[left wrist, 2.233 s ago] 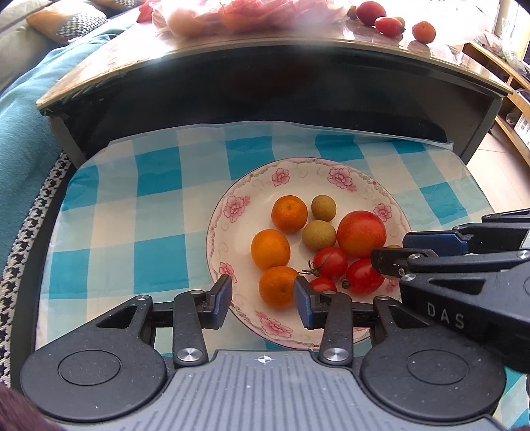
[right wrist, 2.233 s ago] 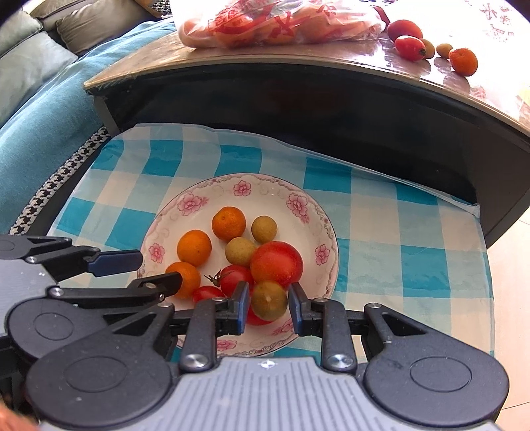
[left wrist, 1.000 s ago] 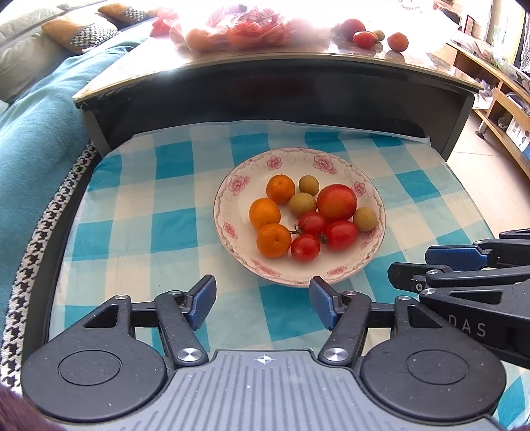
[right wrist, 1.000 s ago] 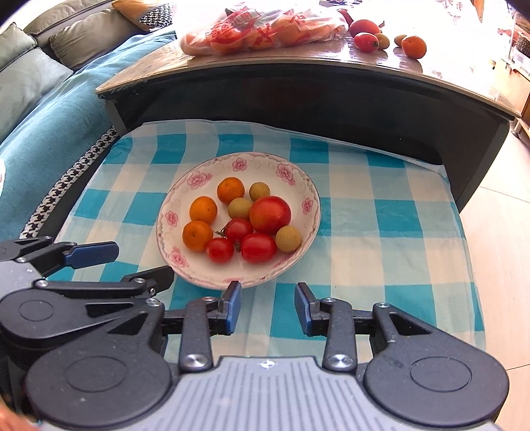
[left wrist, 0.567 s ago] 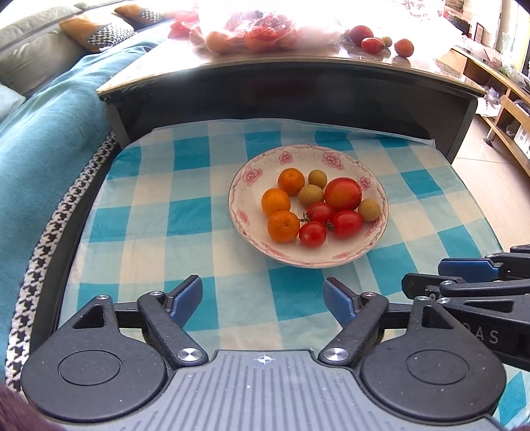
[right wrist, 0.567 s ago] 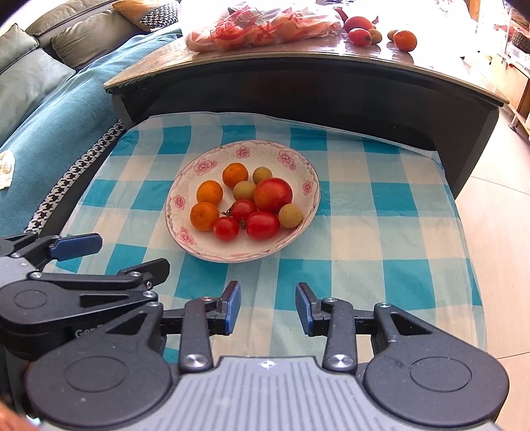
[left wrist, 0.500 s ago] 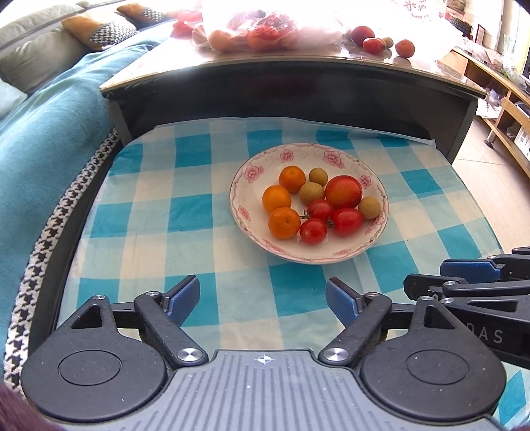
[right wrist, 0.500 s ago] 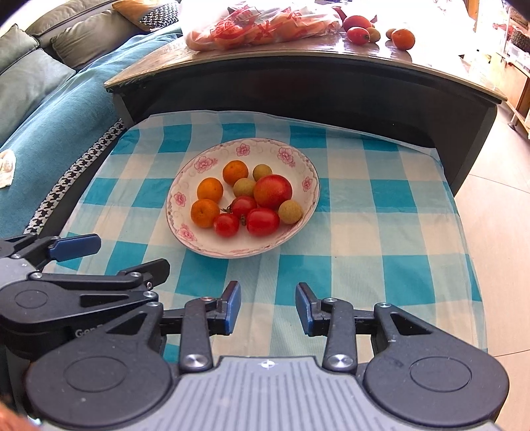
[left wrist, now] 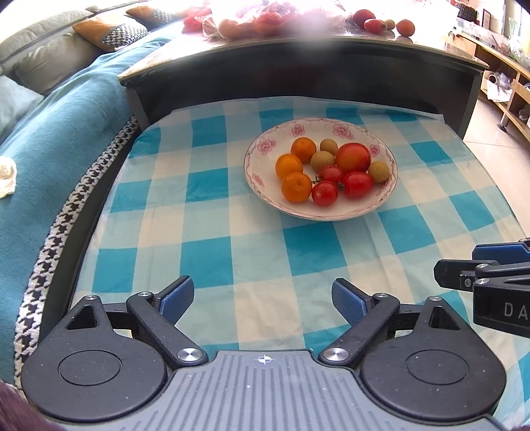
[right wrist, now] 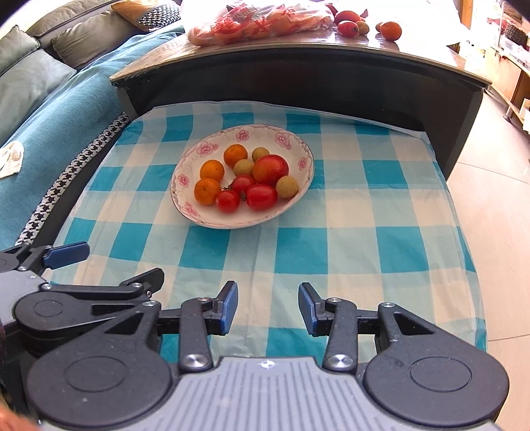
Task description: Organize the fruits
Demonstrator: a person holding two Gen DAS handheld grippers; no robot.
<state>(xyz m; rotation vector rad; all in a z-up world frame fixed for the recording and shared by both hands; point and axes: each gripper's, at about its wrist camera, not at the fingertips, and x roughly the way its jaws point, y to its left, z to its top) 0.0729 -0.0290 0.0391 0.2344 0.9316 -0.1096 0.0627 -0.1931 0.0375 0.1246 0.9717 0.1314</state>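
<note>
A white plate with pink flowers (left wrist: 265,155) (right wrist: 188,185) sits on a blue-and-white checked cloth (left wrist: 212,232) (right wrist: 364,212). It holds three oranges (left wrist: 295,186), several red tomatoes (left wrist: 353,157) and three small tan longans (left wrist: 378,171). My left gripper (left wrist: 263,295) hangs well in front of the plate, its jaws opening wide with nothing between them. My right gripper (right wrist: 267,306) is also back from the plate, its jaws opening and empty. Each gripper shows at the edge of the other's view.
A dark table (right wrist: 298,66) rises behind the cloth, with a bag of fruit (right wrist: 251,16) and loose fruits (right wrist: 391,30) on top. A teal sofa cover (left wrist: 49,139) lies to the left. Tiled floor (right wrist: 497,205) is on the right.
Both grippers have pulled back from the plate, which now looks smaller and farther. Both sets of jaws have spread wider. The longan once between the right jaws lies on the plate.
</note>
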